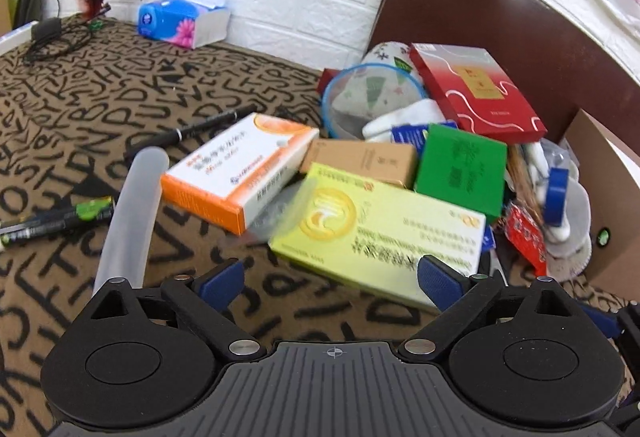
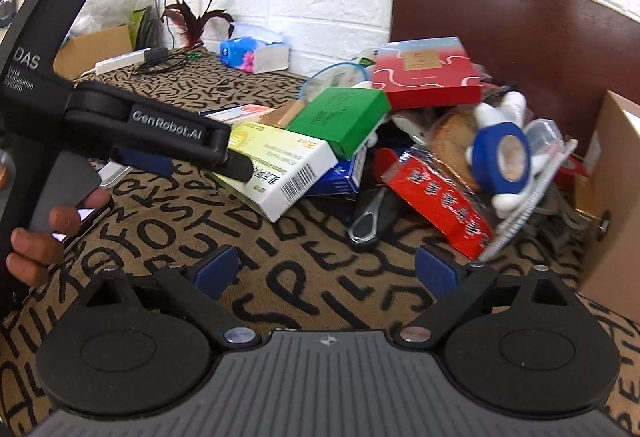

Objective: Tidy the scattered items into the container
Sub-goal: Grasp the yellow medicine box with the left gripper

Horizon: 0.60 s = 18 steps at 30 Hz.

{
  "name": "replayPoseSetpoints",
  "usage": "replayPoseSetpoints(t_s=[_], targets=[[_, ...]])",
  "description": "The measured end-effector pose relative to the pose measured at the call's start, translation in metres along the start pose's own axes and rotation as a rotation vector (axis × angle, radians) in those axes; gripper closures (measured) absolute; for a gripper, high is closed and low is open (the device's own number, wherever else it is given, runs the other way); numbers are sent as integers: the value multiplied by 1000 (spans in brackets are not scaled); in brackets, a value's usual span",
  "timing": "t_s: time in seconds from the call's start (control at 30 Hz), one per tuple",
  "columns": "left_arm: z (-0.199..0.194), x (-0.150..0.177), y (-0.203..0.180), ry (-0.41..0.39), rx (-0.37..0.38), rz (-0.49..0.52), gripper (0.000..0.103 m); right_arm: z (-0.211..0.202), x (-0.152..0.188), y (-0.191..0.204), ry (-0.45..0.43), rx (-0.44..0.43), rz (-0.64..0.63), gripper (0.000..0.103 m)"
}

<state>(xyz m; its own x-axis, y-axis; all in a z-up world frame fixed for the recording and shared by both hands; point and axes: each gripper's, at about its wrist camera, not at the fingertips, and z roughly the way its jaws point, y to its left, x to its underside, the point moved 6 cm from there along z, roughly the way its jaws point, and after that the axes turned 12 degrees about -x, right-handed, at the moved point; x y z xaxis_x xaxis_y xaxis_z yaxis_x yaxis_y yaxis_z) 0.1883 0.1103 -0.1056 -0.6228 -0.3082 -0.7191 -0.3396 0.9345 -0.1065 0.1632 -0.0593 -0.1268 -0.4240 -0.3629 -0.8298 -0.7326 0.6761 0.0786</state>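
Observation:
My left gripper (image 1: 330,281) is open and empty, just short of a yellow-green medicine box (image 1: 376,233) on the letter-print cloth. Behind it lie an orange-white box (image 1: 240,167), a tan box (image 1: 362,159), a green box (image 1: 460,167) and a red box (image 1: 476,91). My right gripper (image 2: 326,271) is open and empty above bare cloth, short of the pile: the yellow-green box (image 2: 280,165), green box (image 2: 340,117), red packet (image 2: 440,199), blue tape roll (image 2: 504,153), red box (image 2: 426,71). The left gripper's body (image 2: 120,129) reaches that yellow-green box from the left.
A cardboard container (image 2: 612,189) stands at the right edge, also in the left wrist view (image 1: 612,193). A dark headboard (image 1: 500,21) backs the pile. A black pen (image 1: 192,131), a clear tube (image 1: 132,213) and a green-black stick (image 1: 56,219) lie left. A tissue box (image 1: 184,21) sits by the wall.

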Motion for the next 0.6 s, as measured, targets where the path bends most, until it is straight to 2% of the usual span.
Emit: replayPoseSetpoints(t_s=[0.13,0.3,0.47,0.57,0.6], targets=[[8,-5,-1,15,36,-7,4,14,-4,1,18,-37,4,22],[17,-8,-3,41,105,-13,4,25,-10,8,31,-71,-37,28],[21,-14,-6,38,127,-1,4,36,-15,10,44,-88,-50,35],[23,-15,-8,46,147,14,7,41,-18,13,43,-98,-56,39],[23,-15,-9,50,154,22,11,43,-19,14,43,-102,-58,43]])
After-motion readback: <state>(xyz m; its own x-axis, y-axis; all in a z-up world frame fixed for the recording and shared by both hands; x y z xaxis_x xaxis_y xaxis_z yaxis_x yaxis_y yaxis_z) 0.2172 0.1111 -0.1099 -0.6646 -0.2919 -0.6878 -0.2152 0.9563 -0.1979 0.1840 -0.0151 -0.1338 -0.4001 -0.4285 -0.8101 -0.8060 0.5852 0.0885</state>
